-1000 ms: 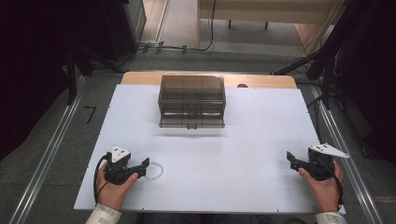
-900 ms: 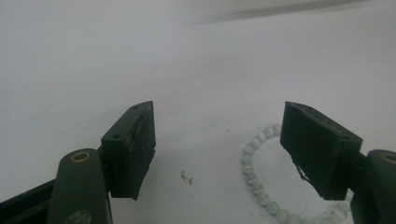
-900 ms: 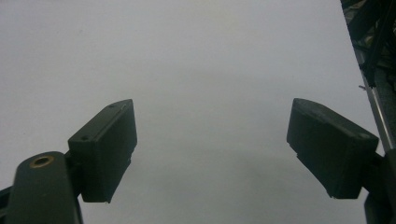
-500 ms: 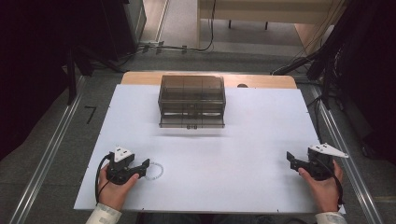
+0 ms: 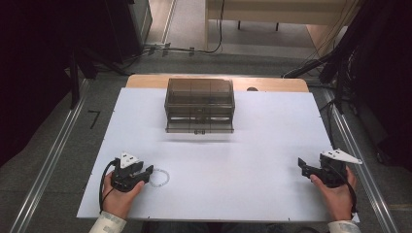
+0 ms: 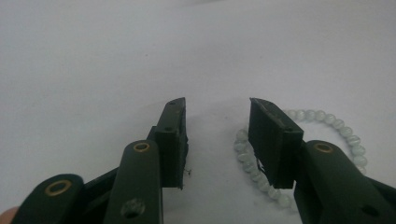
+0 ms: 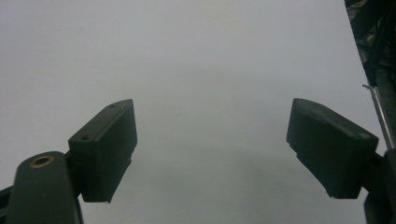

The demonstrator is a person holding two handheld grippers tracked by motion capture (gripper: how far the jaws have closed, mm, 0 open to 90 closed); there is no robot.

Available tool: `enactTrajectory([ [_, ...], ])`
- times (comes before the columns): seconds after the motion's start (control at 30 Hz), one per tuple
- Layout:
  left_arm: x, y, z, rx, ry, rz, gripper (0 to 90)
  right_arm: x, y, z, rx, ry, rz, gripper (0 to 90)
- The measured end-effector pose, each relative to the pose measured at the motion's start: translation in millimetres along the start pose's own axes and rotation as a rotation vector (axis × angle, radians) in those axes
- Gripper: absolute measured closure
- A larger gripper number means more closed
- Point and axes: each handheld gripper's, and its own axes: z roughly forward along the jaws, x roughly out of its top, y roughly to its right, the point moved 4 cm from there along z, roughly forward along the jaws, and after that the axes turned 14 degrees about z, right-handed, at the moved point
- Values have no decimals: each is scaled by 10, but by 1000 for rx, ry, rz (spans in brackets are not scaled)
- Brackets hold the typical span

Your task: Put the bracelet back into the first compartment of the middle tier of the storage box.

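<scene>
White table top (image 5: 272, 145) across the middle of the frame, smoky see-through drawer box (image 5: 199, 105) at upper centre, pale bead bracelet (image 5: 159, 177) lying flat at lower left, cables (image 5: 184, 48) on the floor along the top.

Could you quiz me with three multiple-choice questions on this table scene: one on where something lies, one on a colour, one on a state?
1. Where does the bead bracelet lie?
A. beside the left gripper
B. inside the box
C. by the right gripper

2. What colour is the drawer box?
A. red
B. smoky dark translucent
C. white

3. How do the right gripper's jaws stand?
A. shut on the bracelet
B. shut empty
C. open, holding nothing

Answers: A, the beads curve past one left jaw; B, its dark see-through walls; C, bare table between the jaws.
</scene>
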Motion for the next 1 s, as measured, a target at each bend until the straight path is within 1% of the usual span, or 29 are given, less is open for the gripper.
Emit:
enactTrajectory([
  [0.03,2,4,0,1,-3,6,593,0,0,0,0,0,0,147],
  [0.17,5,13,0,-4,-7,18,702,0,0,0,0,0,-1,147],
  [0.2,4,12,-1,-4,-8,18,702,0,0,0,0,0,-1,147],
  [0.23,4,11,0,-5,-7,20,730,0,0,-1,-1,-1,0,147],
  [0.3,2,9,-1,-5,-10,24,741,-1,-1,0,1,-1,-1,147],
  [0.33,2,11,-1,-7,-10,24,780,-2,-1,1,0,-2,-2,147],
  [0.37,3,13,-1,-11,-12,26,780,-2,-1,1,0,-2,-2,147],
  [0.4,4,19,2,-15,-8,27,799,-2,-1,1,0,-3,0,147],
  [0.43,4,23,2,-19,-10,32,837,-2,-2,1,0,-3,0,148],
  [0.47,6,30,4,-20,-11,35,837,-2,-2,1,0,-3,0,148],
  [0.5,7,35,5,-22,-11,39,855,-2,-2,2,0,-3,-1,148],
  [0.77,0,37,9,-24,-9,44,857,-2,-5,3,-1,-4,-4,147],
  [0.87,4,54,16,-7,-13,54,859,-2,-6,6,0,-5,-7,148],
  [0.9,6,58,15,-3,-21,63,860,-2,-8,9,0,-6,-7,147],
  [1.0,13,67,21,3,-26,54,862,-1,-19,14,0,-6,-7,148],
])
